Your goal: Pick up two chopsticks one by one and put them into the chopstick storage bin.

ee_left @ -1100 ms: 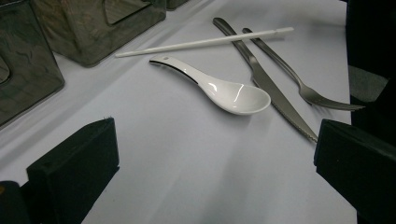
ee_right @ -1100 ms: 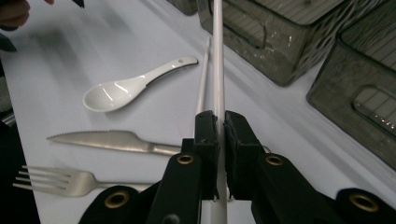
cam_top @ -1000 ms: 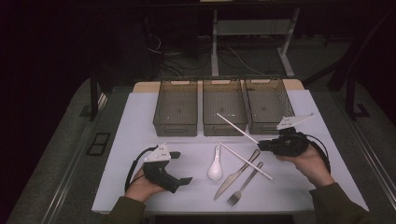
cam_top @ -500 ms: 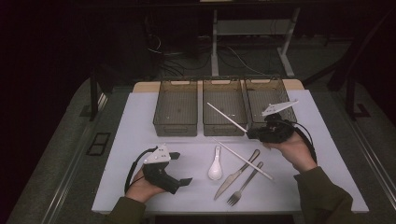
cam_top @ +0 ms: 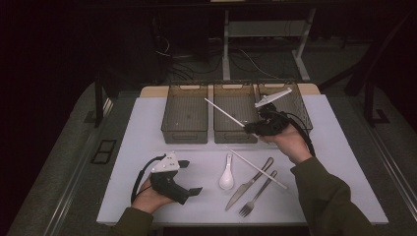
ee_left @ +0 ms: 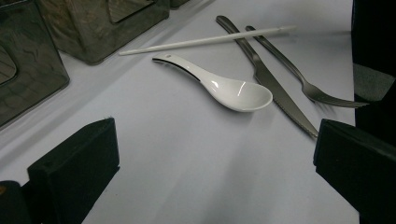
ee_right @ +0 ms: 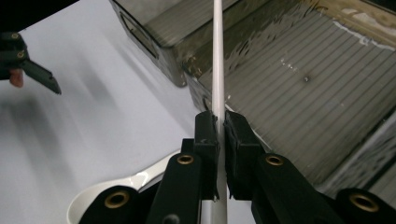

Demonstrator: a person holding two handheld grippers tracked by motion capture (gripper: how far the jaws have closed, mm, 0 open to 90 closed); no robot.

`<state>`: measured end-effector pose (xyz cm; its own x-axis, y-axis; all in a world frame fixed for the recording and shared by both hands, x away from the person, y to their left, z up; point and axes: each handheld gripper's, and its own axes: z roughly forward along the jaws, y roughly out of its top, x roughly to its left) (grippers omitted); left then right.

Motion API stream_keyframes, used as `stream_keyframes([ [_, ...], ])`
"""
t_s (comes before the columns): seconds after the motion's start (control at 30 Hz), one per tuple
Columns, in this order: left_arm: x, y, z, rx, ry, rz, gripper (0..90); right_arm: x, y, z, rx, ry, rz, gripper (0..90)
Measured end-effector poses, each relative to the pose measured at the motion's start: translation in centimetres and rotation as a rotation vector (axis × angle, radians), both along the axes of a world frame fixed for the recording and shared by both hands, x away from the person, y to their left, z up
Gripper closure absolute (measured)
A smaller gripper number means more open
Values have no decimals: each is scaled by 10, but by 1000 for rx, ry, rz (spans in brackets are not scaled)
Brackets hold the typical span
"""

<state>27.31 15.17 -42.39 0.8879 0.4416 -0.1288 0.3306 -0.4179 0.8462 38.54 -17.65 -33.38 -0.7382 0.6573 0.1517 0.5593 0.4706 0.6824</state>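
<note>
My right gripper point(cam_top: 248, 127) is shut on a white chopstick point(cam_top: 223, 112), held in the air over the front of the middle bin point(cam_top: 235, 135). In the right gripper view the pads point(ee_right: 206, 128) pinch the chopstick point(ee_right: 217, 56), which runs up over the bin's edge. A second white chopstick point(cam_top: 258, 168) lies on the white table beside a white spoon point(cam_top: 226, 177), a knife point(cam_top: 250, 183) and a fork point(cam_top: 258, 194). My left gripper point(cam_top: 191, 177) rests on the table at the near left, open with nothing between its jaws. It faces the spoon point(ee_left: 224, 86) and the lying chopstick point(ee_left: 205, 41).
Three smoked plastic bins stand in a row at the back of the table: the left bin point(cam_top: 185, 132), the middle one and the right bin point(cam_top: 300, 105). All three look bare inside. The table's near edge point(cam_top: 246, 222) lies just past the cutlery.
My right gripper has carried the chopstick away from the person and upward, from beside the cutlery to the front of the middle bin. The left gripper has stayed put.
</note>
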Motion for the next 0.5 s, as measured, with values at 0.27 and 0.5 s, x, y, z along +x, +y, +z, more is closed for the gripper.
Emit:
stream_keyframes([
  [0.27,1,0,1,1,-3,-8,0,22,29,5,-21,12,-12,840],
  [0.5,1,-1,1,4,-7,-15,0,43,58,4,-41,26,-20,840],
])
